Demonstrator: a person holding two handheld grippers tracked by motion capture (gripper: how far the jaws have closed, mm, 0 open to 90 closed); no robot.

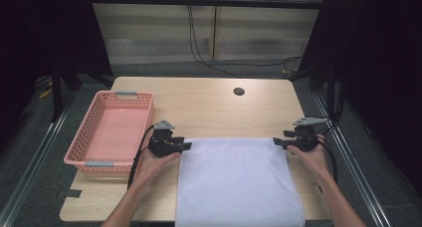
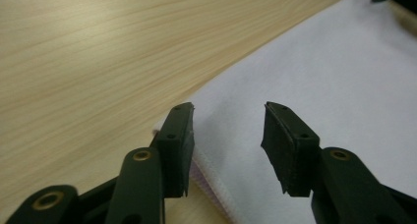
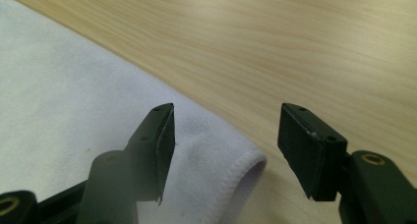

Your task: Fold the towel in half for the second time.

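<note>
A recording studio or lab set-up rather than a home: a light wood desk (image 1: 214, 105) with a round cable hole (image 1: 239, 91) stands on grey carpet, hemmed in by black curtains (image 1: 383, 62) and metal floor rails (image 1: 30, 162). Black cables (image 1: 199, 48) hang from a wall socket against pale panelling behind, and bare frame legs (image 1: 56, 87) rise at the left.

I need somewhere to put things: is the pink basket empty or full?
Empty. The pink basket shows only its bare pink floor inside, seen in the high view.
</note>
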